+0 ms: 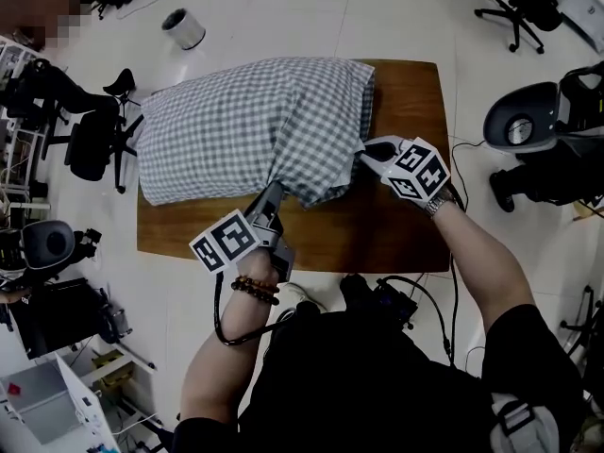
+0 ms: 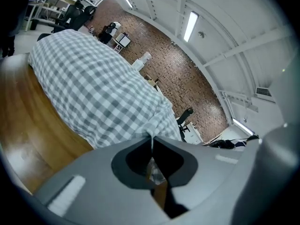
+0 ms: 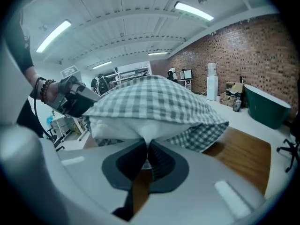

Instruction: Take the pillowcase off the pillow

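A pillow in a grey-and-white checked pillowcase (image 1: 245, 125) lies across the wooden table (image 1: 406, 225), its open end toward the near right. My left gripper (image 1: 275, 189) is shut on the pillowcase's lower hem; in the left gripper view a pinch of checked cloth (image 2: 154, 123) runs into the closed jaws of the left gripper (image 2: 152, 137). My right gripper (image 1: 363, 151) is at the open end. In the right gripper view the right gripper (image 3: 147, 146) is shut on the white pillow (image 3: 122, 125), which shows under the checked pillowcase (image 3: 154, 97). The left gripper (image 3: 75, 100) appears beside it.
Office chairs (image 1: 90, 135) stand left of the table and at the far right (image 1: 514, 8). A white cylindrical bin (image 1: 183, 28) sits on the floor beyond the table. A black machine (image 1: 528, 121) stands to the right. Cables hang at the table's near edge (image 1: 415, 286).
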Demonstrator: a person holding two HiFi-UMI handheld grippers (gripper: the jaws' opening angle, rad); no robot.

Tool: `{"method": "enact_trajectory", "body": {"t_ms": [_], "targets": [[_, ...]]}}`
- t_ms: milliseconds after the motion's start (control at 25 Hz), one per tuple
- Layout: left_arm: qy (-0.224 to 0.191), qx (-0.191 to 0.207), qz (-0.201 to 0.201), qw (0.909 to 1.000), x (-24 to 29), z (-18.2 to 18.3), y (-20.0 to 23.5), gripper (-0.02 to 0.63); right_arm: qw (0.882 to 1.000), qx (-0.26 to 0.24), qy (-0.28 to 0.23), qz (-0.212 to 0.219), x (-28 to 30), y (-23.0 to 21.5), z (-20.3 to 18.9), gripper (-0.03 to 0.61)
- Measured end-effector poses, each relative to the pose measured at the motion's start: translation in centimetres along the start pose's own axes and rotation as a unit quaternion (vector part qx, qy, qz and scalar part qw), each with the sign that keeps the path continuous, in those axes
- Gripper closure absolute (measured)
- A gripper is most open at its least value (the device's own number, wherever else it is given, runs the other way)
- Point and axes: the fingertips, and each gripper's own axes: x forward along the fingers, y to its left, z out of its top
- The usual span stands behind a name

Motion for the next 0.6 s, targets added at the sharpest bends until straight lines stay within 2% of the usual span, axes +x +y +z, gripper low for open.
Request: {"method": "enact_trajectory", "body": {"t_ms": [240, 600], "targets": [[-0.03, -0.013, 0.016, 0.9993, -3.1, 2.1, 2.6, 0.608, 0.999, 0.017, 0.005, -0.032, -2.0, 0.3, 0.0, 0.572], [-0.054, -0.023, 0.037, 0.9976, -4.4, 3.4, 5.6, 0.609, 0.996, 0.04, 0.018, -0.075, -4.2, -1.4, -1.8, 0.572]]}}
